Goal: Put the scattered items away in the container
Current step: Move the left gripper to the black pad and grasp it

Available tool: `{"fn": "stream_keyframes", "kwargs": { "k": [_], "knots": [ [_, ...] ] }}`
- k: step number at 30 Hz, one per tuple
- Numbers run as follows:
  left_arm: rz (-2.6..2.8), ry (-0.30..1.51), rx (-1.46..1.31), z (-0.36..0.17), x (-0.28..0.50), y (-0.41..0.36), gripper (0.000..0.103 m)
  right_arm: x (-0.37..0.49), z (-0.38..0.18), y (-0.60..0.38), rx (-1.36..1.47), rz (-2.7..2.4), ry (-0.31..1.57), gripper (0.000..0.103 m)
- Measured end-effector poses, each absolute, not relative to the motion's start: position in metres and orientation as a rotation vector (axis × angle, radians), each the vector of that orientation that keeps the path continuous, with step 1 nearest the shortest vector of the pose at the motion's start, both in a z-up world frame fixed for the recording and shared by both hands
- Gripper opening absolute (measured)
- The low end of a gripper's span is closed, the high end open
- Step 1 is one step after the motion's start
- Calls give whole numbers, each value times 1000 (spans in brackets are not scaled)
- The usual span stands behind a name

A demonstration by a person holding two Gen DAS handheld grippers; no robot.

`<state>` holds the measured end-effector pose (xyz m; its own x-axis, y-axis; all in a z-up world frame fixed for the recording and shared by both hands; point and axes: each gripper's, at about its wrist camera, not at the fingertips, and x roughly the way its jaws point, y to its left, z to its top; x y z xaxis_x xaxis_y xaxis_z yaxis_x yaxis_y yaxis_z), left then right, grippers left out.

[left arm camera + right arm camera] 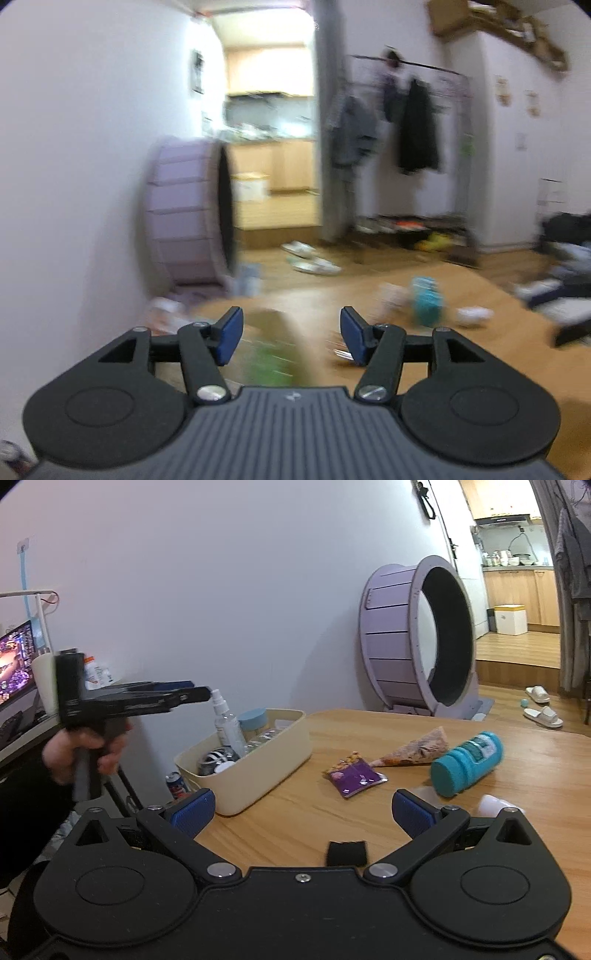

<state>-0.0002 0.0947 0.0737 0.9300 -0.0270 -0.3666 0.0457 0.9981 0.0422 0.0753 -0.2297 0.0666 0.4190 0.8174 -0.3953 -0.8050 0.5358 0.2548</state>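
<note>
A cream container (255, 771) stands at the table's left edge and holds a spray bottle (227, 722), a blue-lidded jar (253, 720) and other items. On the wooden table (369, 812) lie a purple snack packet (354, 775), a cone-shaped patterned packet (417, 751), a teal bottle (467, 762) on its side, a white object (495, 805) and a small black item (347, 853). My right gripper (303, 812) is open and empty above the table's near part. My left gripper (291, 332) is open and empty; in the right wrist view it (192, 694) hovers left of and above the container. The left wrist view is blurred.
A large purple wheel (421, 638) stands on the floor against the wall beyond the table. Slippers (543, 710) lie on the floor. A soda can (177, 784) sits below the container's left side. A clothes rack (410, 147) stands at the far wall.
</note>
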Motion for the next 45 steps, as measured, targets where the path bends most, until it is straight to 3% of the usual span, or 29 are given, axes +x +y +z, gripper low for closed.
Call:
{"fn": "stream_keyframes", "kwargs": {
  "k": [14, 30, 32, 34, 42, 45],
  "knots": [
    [-357, 642, 64, -3, 38, 11, 56, 77, 61, -255, -16, 1016, 560, 103],
    [-390, 733, 106, -28, 76, -10, 50, 71, 59, -256, -37, 1040, 571, 103],
    [-390, 722, 115, -28, 76, -11, 46, 71, 59, -256, -38, 1041, 570, 103],
    [-384, 712, 125, -28, 75, -11, 28, 71, 59, -256, -40, 1041, 571, 103],
    [-373, 687, 134, -24, 71, -11, 13, 70, 60, -257, -35, 1043, 564, 103],
    [-366, 668, 132, -16, 65, -10, 12, 71, 60, -257, -31, 1042, 562, 103]
  ]
}}
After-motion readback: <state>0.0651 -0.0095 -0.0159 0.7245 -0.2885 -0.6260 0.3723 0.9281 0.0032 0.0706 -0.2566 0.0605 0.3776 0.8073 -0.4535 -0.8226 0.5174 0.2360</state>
